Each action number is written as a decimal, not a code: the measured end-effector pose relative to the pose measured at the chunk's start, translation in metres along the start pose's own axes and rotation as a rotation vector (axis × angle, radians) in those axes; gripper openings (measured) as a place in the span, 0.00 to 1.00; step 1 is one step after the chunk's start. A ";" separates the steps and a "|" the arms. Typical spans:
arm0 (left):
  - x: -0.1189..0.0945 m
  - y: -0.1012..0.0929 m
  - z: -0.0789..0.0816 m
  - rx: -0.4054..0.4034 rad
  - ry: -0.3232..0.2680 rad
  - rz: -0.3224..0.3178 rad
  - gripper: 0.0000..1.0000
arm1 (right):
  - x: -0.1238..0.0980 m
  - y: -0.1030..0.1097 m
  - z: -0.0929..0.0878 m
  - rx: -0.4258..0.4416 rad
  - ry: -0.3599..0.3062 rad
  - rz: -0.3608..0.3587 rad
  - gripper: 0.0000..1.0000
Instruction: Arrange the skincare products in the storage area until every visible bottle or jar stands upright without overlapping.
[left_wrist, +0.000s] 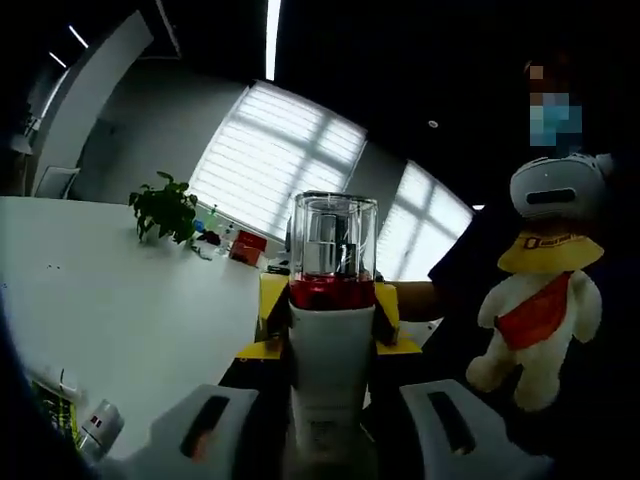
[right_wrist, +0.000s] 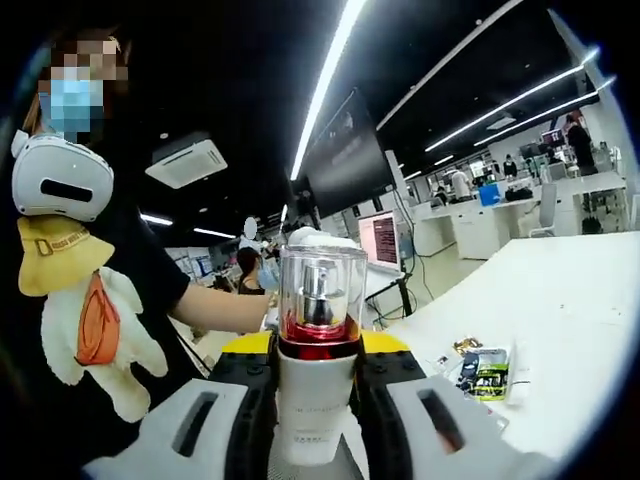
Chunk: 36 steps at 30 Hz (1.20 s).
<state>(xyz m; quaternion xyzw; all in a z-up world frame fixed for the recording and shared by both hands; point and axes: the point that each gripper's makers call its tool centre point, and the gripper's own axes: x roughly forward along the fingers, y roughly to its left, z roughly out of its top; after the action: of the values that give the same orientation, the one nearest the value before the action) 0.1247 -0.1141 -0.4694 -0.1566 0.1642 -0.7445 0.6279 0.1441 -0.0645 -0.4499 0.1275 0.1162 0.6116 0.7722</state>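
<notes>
While raised above a white table (left_wrist: 120, 310), held upright: white bottle (left_wrist: 331, 340) with clear cap and red collar, clamped between left gripper (left_wrist: 330, 425) jaws. Likewise clamped in right gripper (right_wrist: 317, 420) jaws: matching bottle (right_wrist: 318, 340). Behind, plush toy (left_wrist: 535, 320).

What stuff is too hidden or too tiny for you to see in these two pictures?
- Left gripper view: the white bottle has its base cut off by the bottom edge, between the jaws.
- Left gripper view: small items beside the plant are too small to identify.
- Right gripper view: the packet on the table has print too small to read.
- Right gripper view: distant desks are blurred.
</notes>
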 end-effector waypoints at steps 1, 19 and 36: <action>-0.001 0.003 0.001 -0.009 -0.008 0.010 0.27 | 0.000 -0.003 0.000 0.012 -0.008 -0.019 0.28; -0.001 0.045 0.001 0.094 -0.049 0.555 0.28 | -0.026 -0.059 -0.004 0.064 -0.033 -0.534 0.28; -0.011 0.065 -0.013 0.210 -0.003 0.973 0.25 | -0.021 -0.057 -0.008 0.019 -0.144 -0.767 0.29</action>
<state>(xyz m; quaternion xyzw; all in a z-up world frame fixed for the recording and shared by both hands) 0.1784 -0.1133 -0.5104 0.0012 0.1413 -0.3773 0.9153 0.1884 -0.0971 -0.4764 0.1243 0.1066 0.2668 0.9497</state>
